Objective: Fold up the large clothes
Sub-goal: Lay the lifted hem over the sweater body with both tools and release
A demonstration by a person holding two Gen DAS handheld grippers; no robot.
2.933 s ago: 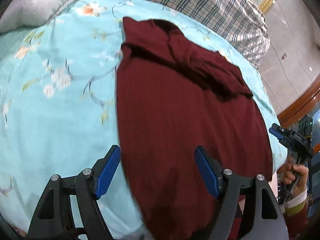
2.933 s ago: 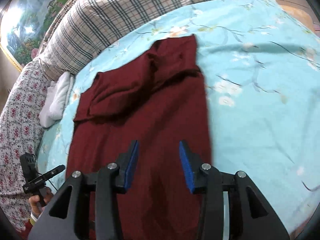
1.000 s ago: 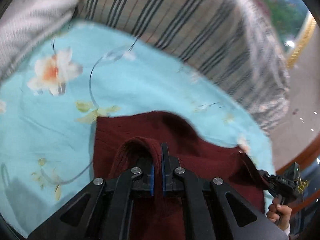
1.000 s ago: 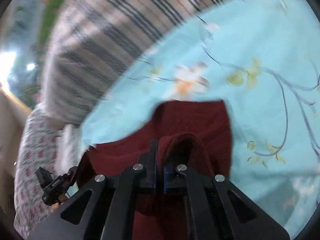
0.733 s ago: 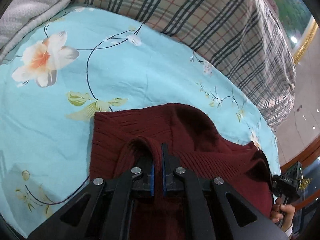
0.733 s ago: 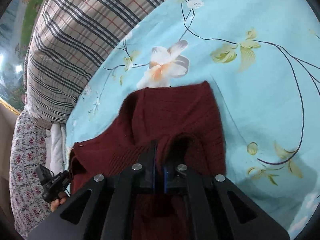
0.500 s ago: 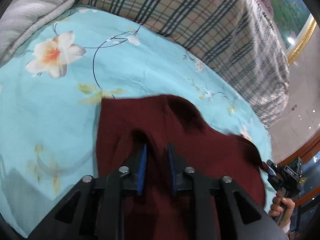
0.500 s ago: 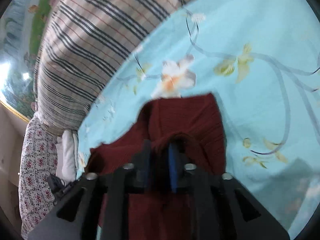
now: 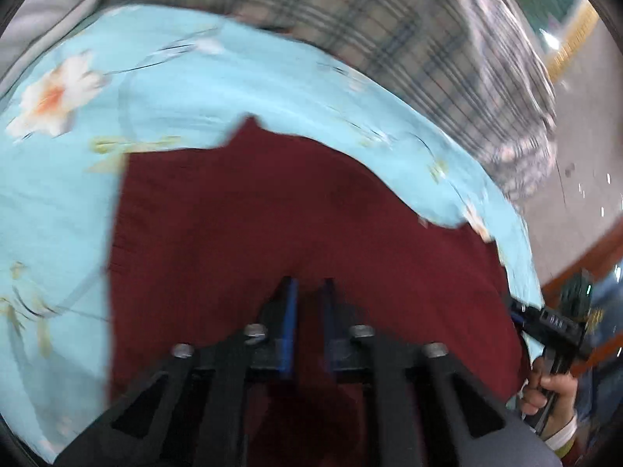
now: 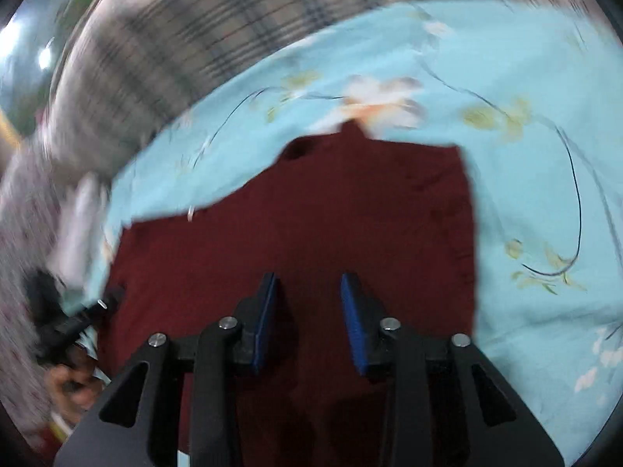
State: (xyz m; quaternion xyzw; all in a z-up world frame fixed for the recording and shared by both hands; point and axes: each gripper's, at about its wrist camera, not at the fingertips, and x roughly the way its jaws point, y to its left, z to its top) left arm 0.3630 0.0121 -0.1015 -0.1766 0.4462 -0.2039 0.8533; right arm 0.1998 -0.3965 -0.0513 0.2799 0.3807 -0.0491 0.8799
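1. Left gripper (image 9: 309,292) hangs low over the dark red garment (image 9: 296,214); its blue pads (image 9: 290,323) stand a narrow gap apart with no cloth between them, so it holds nothing.
2. Right gripper (image 10: 309,292) is spread wider, also empty, above the same garment (image 10: 311,225), which lies flat on the light blue floral bedsheet (image 10: 545,155).
3. Both views are motion-blurred, so the fine creases cannot be read.
4. Judging by how the cloth lies, a fold has been laid down and the step in hand is the release and pull-back.
5. To do it well, lift both grippers straight up before drawing them away, so that no pad drags the top layer askew.
6. Check that the far edge near the plaid cushion (image 9: 350,19) runs square; in the right view a small corner pokes out beyond it, which may want tucking.
7. Next fold would likely start from a side edge; grip both layers together.
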